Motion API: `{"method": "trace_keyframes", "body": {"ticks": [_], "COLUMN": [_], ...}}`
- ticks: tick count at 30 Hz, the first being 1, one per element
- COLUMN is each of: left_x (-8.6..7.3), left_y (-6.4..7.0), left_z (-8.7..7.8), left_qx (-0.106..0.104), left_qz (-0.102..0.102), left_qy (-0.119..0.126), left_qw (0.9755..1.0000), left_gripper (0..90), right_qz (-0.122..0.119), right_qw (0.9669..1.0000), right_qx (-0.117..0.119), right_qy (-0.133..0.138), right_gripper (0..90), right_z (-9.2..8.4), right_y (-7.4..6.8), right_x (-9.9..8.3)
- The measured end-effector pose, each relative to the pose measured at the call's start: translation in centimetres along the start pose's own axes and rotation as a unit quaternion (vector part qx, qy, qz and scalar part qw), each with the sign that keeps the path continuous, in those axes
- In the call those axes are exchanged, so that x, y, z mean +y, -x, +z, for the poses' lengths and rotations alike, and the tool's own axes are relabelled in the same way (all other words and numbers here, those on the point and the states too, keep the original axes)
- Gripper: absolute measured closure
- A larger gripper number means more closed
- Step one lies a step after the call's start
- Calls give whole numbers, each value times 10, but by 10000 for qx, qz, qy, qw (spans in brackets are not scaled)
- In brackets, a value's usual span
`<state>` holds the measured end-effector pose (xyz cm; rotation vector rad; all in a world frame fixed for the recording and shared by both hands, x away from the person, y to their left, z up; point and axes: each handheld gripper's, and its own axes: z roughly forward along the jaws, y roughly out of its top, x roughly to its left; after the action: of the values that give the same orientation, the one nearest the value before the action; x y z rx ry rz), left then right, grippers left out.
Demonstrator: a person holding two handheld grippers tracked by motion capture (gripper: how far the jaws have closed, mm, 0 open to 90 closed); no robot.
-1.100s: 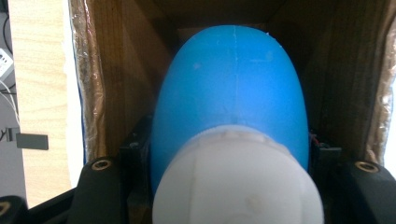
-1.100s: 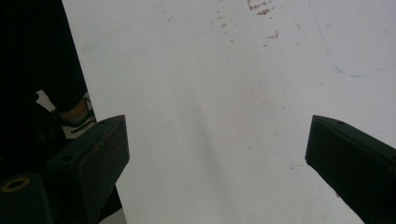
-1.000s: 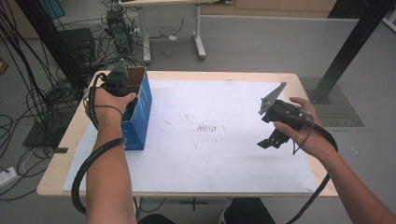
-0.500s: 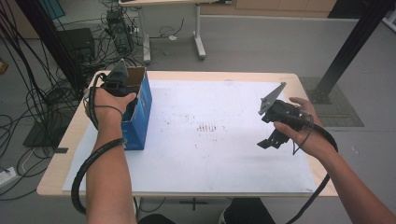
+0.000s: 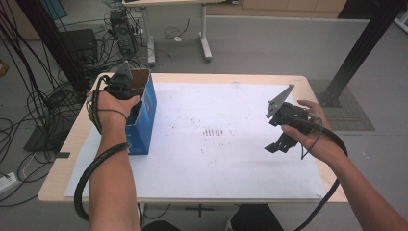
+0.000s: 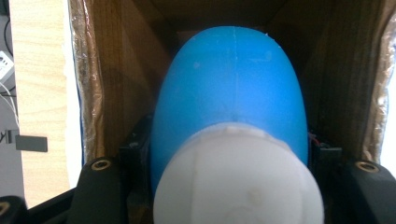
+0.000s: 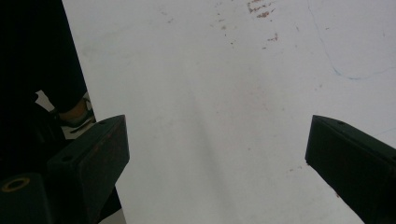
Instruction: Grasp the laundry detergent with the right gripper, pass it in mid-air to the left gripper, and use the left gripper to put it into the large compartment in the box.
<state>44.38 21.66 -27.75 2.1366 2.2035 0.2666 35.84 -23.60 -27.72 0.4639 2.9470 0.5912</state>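
Comparing with the frames a second back, nothing differs: both hands sit where they were, the blue box hasn't budged, and the tools keep the same pose.

Largest first, the tabletop [image 5: 192,79] runs across the middle of the high view, with a white sheet [image 5: 226,159] covering most of it. At the left of that view stands the blue box [image 5: 146,115], its top open and its brown cardboard inside [image 6: 116,84] showing. The left tool [image 5: 120,84] is down in the mouth of that box, at the upper left of the high view. In the left gripper view its jaws are clamped on a blue bottle [image 6: 233,93] with a white cap [image 6: 238,182]; the bottle lies lengthwise between the jaws, cap nearest the camera, rounded blue end pointing into the box. Cardboard walls crowd in on both sides of it, so the way out is tight.

Over at the right of the high view, the right tool [image 5: 281,142] hangs above the sheet, well apart from the box. Its jaws stand wide with nothing between them, just the bare sheet [image 7: 210,116] below. Faint reddish smudges [image 5: 214,131] dot the sheet's middle.
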Motion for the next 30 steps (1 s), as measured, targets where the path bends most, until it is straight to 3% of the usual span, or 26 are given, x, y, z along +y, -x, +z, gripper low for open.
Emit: {"method": "trace_keyframes", "body": {"ticks": [30], "left_x": [-1], "left_y": [3], "left_z": [-1], "left_qx": [40], "left_qz": [8], "left_qy": [61], "left_qw": [10000], "left_gripper": [366], "right_qz": [-13], "right_qw": [10000], "right_qx": [-28], "right_qy": [11], "right_gripper": [62], "right_z": [-3], "right_y": [-1], "right_x": [-1]}}
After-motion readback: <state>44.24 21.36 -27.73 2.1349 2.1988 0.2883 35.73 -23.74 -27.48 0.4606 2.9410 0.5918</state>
